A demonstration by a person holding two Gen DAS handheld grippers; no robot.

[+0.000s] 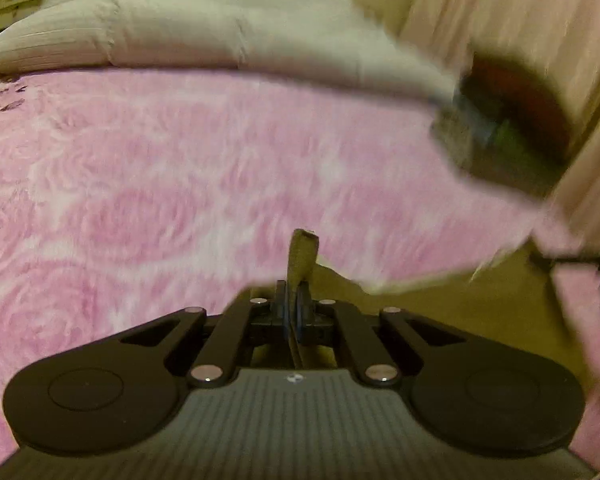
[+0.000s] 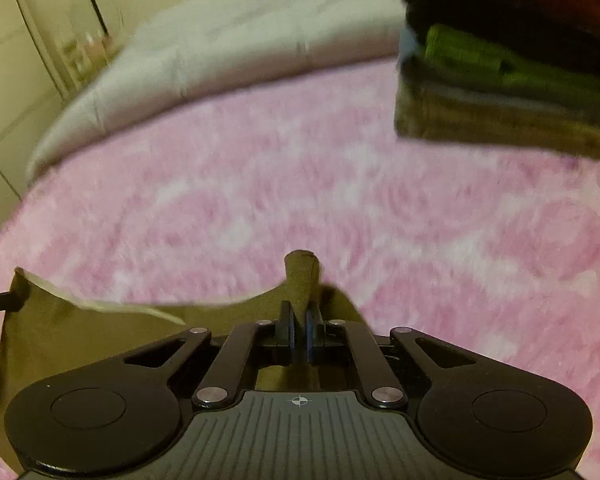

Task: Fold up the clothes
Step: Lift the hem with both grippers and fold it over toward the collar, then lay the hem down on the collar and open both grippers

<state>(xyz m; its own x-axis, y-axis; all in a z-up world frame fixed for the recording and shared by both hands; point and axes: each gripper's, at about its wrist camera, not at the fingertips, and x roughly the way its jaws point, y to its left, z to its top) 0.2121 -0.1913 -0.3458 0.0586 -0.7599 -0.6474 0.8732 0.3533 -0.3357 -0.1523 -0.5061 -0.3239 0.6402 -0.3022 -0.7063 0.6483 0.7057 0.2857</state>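
An olive-tan garment (image 1: 400, 296) hangs stretched between my two grippers above a pink bedspread (image 1: 160, 184). My left gripper (image 1: 294, 304) is shut on one corner of it; a tuft (image 1: 302, 252) sticks up between the jaws. My right gripper (image 2: 298, 320) is shut on another corner (image 2: 302, 276), and the cloth (image 2: 80, 336) spreads to its left. The left gripper's tip (image 2: 4, 300) shows at the far left of the right wrist view, the right one's (image 1: 572, 258) at the right of the left view. Both views are motion-blurred.
A stack of folded clothes (image 2: 500, 64), red, black, green and olive, sits on the bedspread (image 2: 300, 184) at the right; it also shows in the left wrist view (image 1: 508, 120). A white quilt (image 1: 180, 24) lies at the back. Cupboards (image 2: 16, 80) stand at left, a curtain (image 1: 520, 8) at right.
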